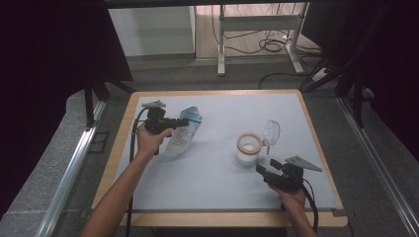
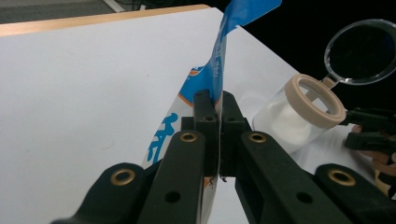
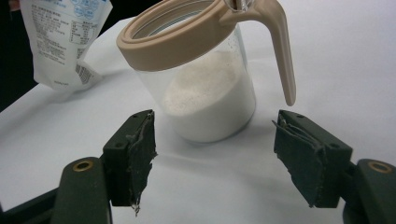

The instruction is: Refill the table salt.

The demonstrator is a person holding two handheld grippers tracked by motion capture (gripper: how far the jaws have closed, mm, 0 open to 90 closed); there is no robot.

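Pouch (image 1: 184, 133) of blue-and-white film sits at the table's (image 1: 217, 182) left, its edge pinched between the pressed-together jaws of the left gripper (image 2: 217, 109). Right of it stands a powder-filled jar (image 3: 205, 79), lid (image 1: 271, 132) open, just beyond the spread, empty right gripper (image 3: 215, 158).

The tabletop (image 1: 217, 163) spreads pale and white under the fingers, a light wooden edge (image 1: 116, 148) running round it on the outer side of the left fingers. Beyond the fingers, past the far rim, grey floor (image 1: 207, 76) stretches back to a white metal stand (image 1: 257, 24), with dark cables (image 1: 269, 45) looping round its feet. Black curtains (image 1: 44, 74) hang wide of the fingers on both sides, and a metal rail (image 1: 74, 163) runs down the left flank.
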